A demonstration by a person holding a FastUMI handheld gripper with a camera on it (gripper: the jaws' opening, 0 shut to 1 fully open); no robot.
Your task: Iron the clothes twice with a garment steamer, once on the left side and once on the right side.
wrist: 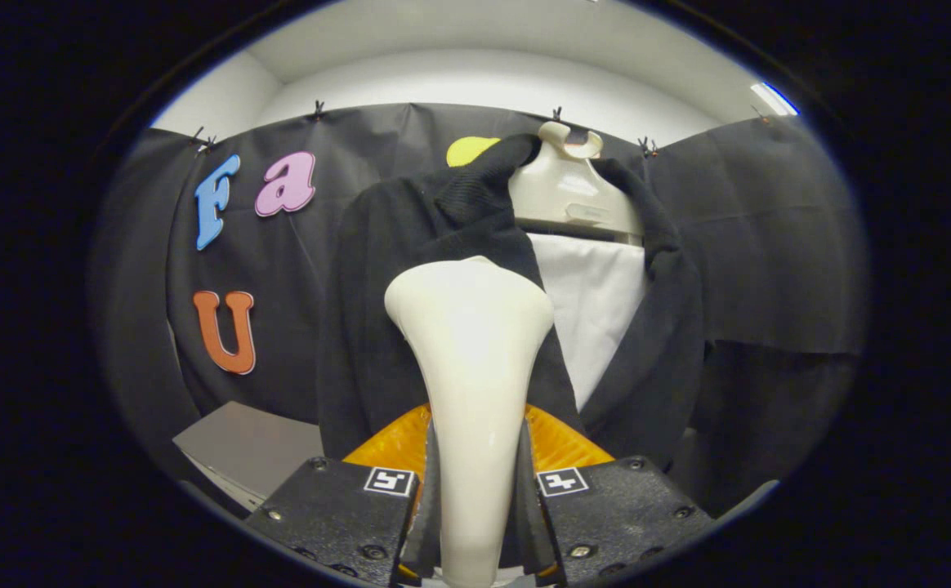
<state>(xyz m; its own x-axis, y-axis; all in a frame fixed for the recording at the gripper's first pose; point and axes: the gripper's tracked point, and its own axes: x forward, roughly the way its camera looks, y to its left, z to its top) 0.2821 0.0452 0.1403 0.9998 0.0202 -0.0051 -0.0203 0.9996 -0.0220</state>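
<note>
Claw [475,523] at the bottom centre of the frame is clenched on the steamer [469,327]: we see both fingers [337,510] pressing the sides of its pale handle. From between them the steamer rises, its wide head at mid-frame, in front of the black jacket [377,327]. That jacket hangs beyond on a pale hanger [569,184], open over a white panel [594,302].
</note>
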